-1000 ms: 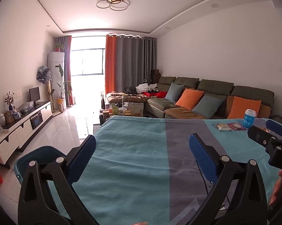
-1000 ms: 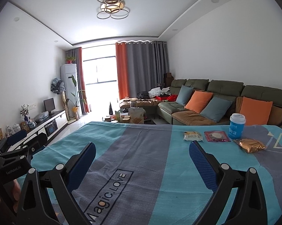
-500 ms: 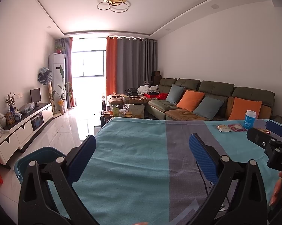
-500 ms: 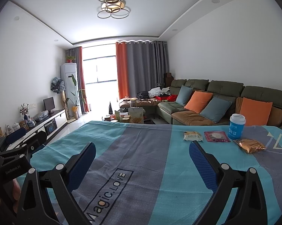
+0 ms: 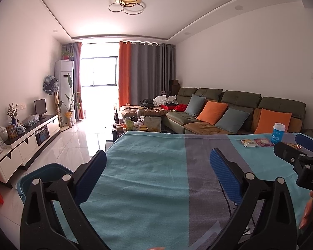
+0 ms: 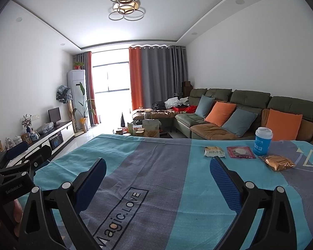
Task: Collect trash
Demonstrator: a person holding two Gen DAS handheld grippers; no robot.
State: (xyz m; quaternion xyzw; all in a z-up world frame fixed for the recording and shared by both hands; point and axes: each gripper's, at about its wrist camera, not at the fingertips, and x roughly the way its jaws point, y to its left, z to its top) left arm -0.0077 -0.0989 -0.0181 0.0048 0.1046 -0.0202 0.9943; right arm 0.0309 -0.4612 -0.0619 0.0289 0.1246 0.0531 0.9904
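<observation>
On the far right of a table draped in a teal and grey cloth [image 6: 156,166] lie a yellow-white snack packet [image 6: 214,151], a dark red wrapper [image 6: 241,151] and a crumpled gold wrapper [image 6: 278,162]. A blue cup [image 6: 263,141] with a white lid stands behind them. The same packet [image 5: 249,143], red wrapper [image 5: 263,141] and cup [image 5: 278,133] show small in the left wrist view. My right gripper [image 6: 158,167] hovers open over the cloth, well short of the wrappers. Open too, my left gripper [image 5: 158,160] hangs above the table's left part. A teal bin [image 5: 45,174] sits on the floor by the table's left edge.
A green sofa [image 6: 250,108] with orange and blue cushions runs along the right wall. A low coffee table [image 6: 144,128] with clutter stands beyond the table. A white TV cabinet [image 5: 27,139] lines the left wall. Glossy tiled floor [image 5: 77,143] lies between them.
Both views have tilted down slightly, so the room sits a little higher in frame. Both grippers stay open and empty. The wrappers and cup have not moved.
</observation>
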